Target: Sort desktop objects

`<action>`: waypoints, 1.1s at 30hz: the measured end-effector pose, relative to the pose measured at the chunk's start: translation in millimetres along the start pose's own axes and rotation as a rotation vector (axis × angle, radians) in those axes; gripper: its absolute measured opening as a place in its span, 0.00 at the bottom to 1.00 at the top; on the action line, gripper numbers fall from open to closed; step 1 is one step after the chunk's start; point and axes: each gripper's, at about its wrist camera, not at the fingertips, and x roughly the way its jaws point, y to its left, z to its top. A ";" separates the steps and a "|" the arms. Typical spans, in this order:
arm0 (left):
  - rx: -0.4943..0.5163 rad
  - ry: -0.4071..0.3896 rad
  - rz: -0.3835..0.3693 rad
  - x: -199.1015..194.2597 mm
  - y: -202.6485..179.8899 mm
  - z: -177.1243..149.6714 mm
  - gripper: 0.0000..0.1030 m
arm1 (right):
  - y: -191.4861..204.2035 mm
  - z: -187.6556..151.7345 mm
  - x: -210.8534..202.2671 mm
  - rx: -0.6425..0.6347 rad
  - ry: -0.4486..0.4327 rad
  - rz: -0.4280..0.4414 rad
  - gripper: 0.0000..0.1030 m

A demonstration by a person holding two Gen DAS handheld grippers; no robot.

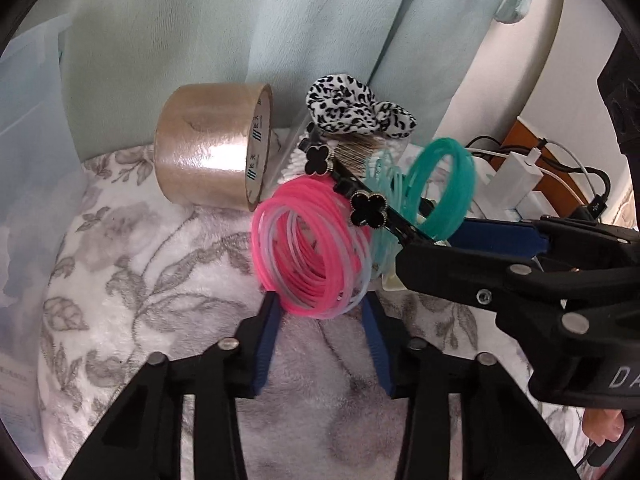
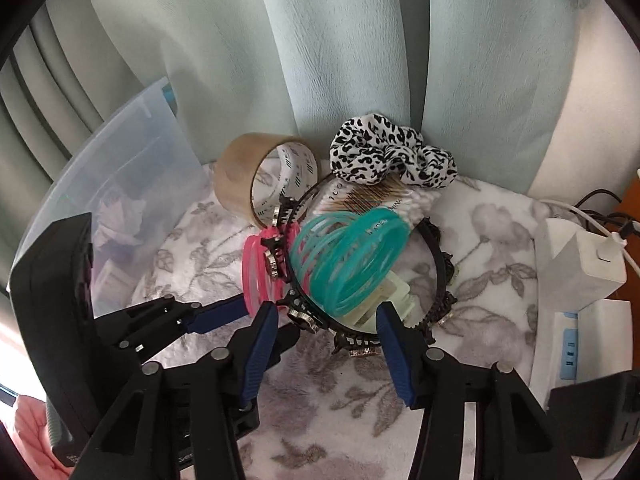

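Note:
A pile sits on the floral blanket point(image 1: 132, 264): a brown tape roll point(image 1: 208, 152), a leopard scrunchie point(image 1: 352, 108), a pack of cotton swabs point(image 2: 372, 200), a black clover headband point(image 1: 360, 192), pink bands point(image 1: 308, 252) and teal bands point(image 1: 440, 188). My left gripper point(image 1: 320, 308) is open, its fingers either side of the pink bands' lower edge. My right gripper point(image 2: 328, 314) is open, its fingers flanking the teal bands point(image 2: 348, 260) and headband point(image 2: 438, 280). A pale small box point(image 2: 388, 300) lies under the teal bands.
A clear plastic bin point(image 2: 132, 168) with paper scraps stands to the left. White chargers and cables point(image 2: 592, 268) and a power strip point(image 2: 576, 344) lie to the right. A pale green curtain point(image 2: 320, 60) hangs behind the pile.

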 end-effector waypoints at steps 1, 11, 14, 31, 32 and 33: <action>-0.003 -0.001 -0.003 0.6 0.7 0.6 0.38 | -0.5 0.2 1.0 0.000 0.000 0.002 0.51; -0.002 -0.032 -0.013 -5.6 3.4 1.7 0.11 | 10.9 -1.0 1.3 -0.059 -0.004 0.027 0.31; -0.011 -0.044 -0.029 -12.3 5.4 1.8 0.09 | 15.7 -2.1 -5.1 -0.072 -0.016 0.026 0.28; -0.049 -0.087 -0.049 -69.8 1.8 -14.2 0.07 | 18.2 -18.1 -50.2 -0.054 -0.077 0.038 0.06; -0.053 -0.087 -0.048 -70.7 -2.4 -16.5 0.07 | 15.7 -19.0 -54.0 -0.050 -0.076 0.034 0.06; -0.058 -0.088 -0.046 -73.4 -2.4 -19.4 0.06 | 14.3 -20.0 -55.2 -0.045 -0.075 0.030 0.06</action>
